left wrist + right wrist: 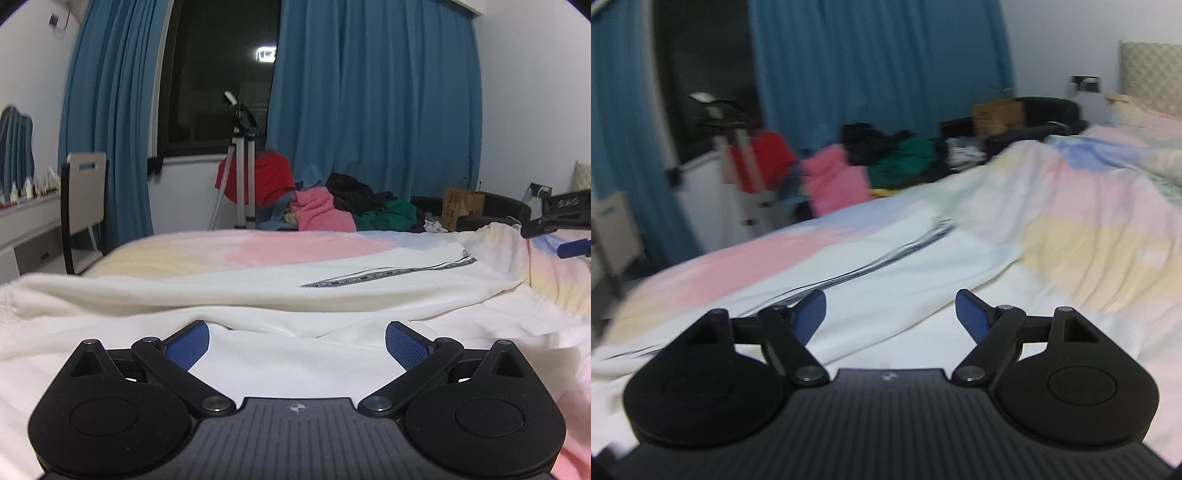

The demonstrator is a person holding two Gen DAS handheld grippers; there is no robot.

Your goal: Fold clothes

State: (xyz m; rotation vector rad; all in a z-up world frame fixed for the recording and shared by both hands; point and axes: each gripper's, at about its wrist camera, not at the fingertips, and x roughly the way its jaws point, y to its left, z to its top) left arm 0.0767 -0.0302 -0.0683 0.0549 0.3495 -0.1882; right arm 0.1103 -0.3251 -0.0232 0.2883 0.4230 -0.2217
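A white garment [258, 291] with a black-and-white striped band [391, 275] lies spread on the bed, with a fold ridge across it. My left gripper [297, 345] is open and empty, low over the garment's near part. In the right wrist view the same garment [886, 266] lies ahead with the band [871, 262] running across it. My right gripper [890, 314] is open and empty just above the cloth. The right gripper also shows in the left wrist view [554, 225] at the far right edge.
The bed has a pastel pink, yellow and blue sheet [258, 247]. A pile of clothes [332, 206] lies beyond the bed by blue curtains [369, 110]. A tripod [243, 166], a chair [85, 199] and a brown bag [463, 206] stand around it.
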